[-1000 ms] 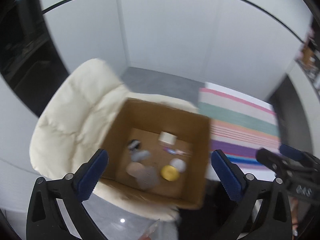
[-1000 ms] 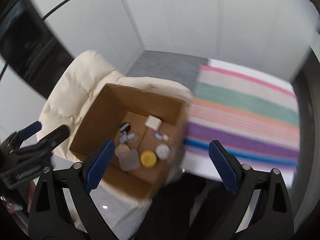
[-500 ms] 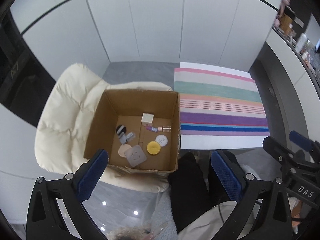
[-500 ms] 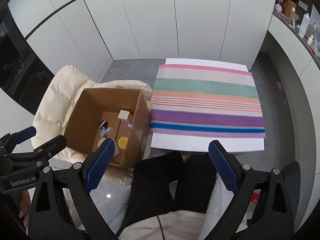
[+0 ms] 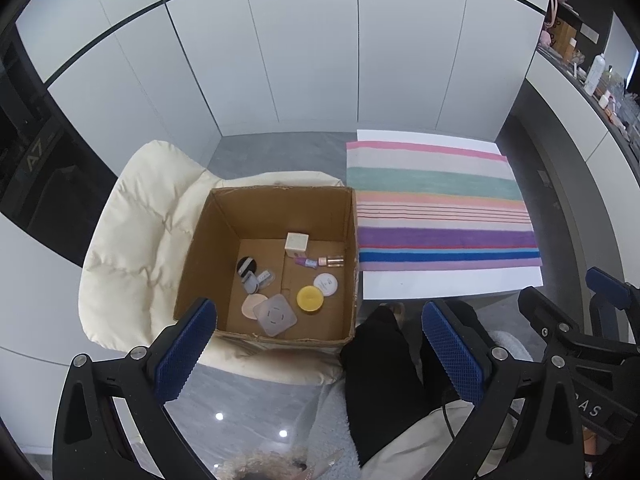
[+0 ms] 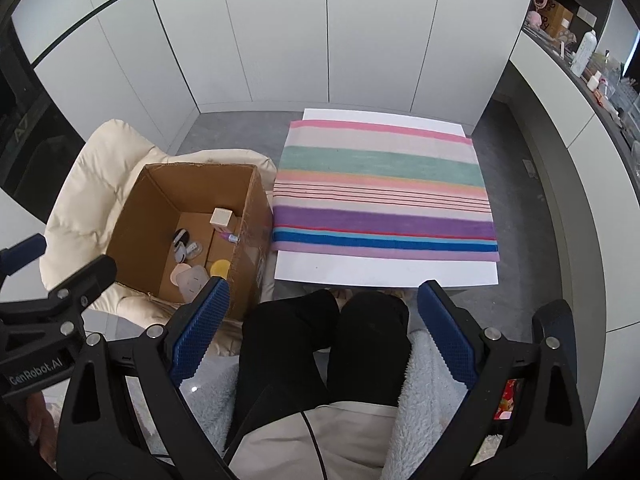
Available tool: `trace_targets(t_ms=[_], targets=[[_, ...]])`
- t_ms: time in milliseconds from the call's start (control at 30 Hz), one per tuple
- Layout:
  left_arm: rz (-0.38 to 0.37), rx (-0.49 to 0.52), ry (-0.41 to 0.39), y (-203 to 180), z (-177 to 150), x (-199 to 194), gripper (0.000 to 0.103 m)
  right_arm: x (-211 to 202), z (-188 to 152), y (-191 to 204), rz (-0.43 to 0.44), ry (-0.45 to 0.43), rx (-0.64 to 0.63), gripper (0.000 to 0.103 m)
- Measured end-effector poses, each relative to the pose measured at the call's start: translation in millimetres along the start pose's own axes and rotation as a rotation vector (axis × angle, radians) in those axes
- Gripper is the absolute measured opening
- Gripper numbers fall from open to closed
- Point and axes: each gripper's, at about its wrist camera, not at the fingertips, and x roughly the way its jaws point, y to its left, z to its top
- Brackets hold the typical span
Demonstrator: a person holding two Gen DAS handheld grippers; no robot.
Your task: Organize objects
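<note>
Fingers of both my left gripper [image 5: 318, 344] and right gripper [image 6: 322, 324] stand wide apart, empty, high above everything. Small cosmetics lie at the bottom of the cardboard box [image 5: 208, 256] on the cream chair [image 5: 132, 240], beside the striped cloth [image 6: 382, 190] on the tabletop [image 6: 384, 270]. I should drop my left straight down inside, clear of the walls, onto the yellow round tin [image 5: 310, 298].

A home interior, it seems: tall white cabinet doors [image 5: 320, 48] fill the top of the frame, a cream padded chair [image 5: 136, 240] sits at left, a striped cloth [image 6: 382, 192] covers a low white table [image 6: 384, 272] at centre, and a countertop with bottles [image 6: 584, 52] runs along the upper right.
</note>
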Motion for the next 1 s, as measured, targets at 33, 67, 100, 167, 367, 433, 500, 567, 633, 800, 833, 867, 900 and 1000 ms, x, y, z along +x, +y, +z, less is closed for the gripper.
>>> trace_targets(t_ms=[33, 67, 100, 167, 367, 433, 500, 567, 633, 800, 833, 867, 900, 1000], targets=[[0.001, 0.000, -0.001, -0.1, -0.2, 0.0, 0.103, -1.6, -0.6, 0.4, -0.007, -0.008, -0.001, 0.096], [0.001, 0.000, -0.004, -0.2, -0.6, -0.4, 0.103, -3.7, -0.8, 1.1, -0.020, -0.016, -0.001, 0.096], [0.001, 0.000, -0.005, 0.1, -0.9, -0.8, 0.103, -5.3, -0.8, 1.5, -0.026, -0.023, 0.000, 0.096], [-0.003, 0.000, -0.004, 0.5, -0.9, -1.0, 0.103, -8.2, -0.6, 1.5, -0.031, -0.039, 0.005, 0.096], [-0.003, 0.004, -0.003, 0.2, -1.0, -1.0, 0.103, -8.0, -1.5, -4.5, 0.015, -0.034, 0.039, 0.096], [-0.002, 0.007, -0.002, -0.6, -1.2, -1.0, 0.103, -8.0, -1.3, -4.2, 0.007, -0.036, 0.037, 0.096], [-0.011, 0.009, -0.001, -0.9, -1.5, -1.2, 0.103, -8.1, -1.5, -3.1, 0.001, -0.041, 0.033, 0.096], [-0.012, 0.009, -0.002, -1.1, -2.0, -1.6, 0.103, -7.7, -1.0, -3.0, 0.004, -0.037, 0.035, 0.096], [-0.013, 0.010, -0.002, -1.6, -2.1, -1.2, 0.103, -7.2, -1.0, -3.3, 0.007, -0.034, 0.037, 0.096], [-0.014, 0.006, 0.001, -0.4, -2.2, -0.8, 0.103, -7.2, -2.0, -3.6, 0.008, -0.033, 0.037, 0.096], [-0.015, 0.003, 0.002, 0.0, -2.2, -0.6, 0.103, -7.4, -2.1, -3.4, 0.008, -0.033, 0.037, 0.096], [-0.015, 0.002, 0.003, 0.6, -2.5, -0.3, 0.103, -7.0, -1.6, -3.0, 0.006, -0.033, 0.038, 0.096], [-0.015, 0.000, 0.004, 1.1, -2.4, -0.1, 0.103, -7.0, -1.7, -3.0, 0.005, -0.032, 0.037, 0.096], [-0.017, 0.000, 0.005, 1.4, -2.5, -0.4, 0.103, -7.7, -1.6, -3.3, 0.005, -0.034, 0.037, 0.096]])
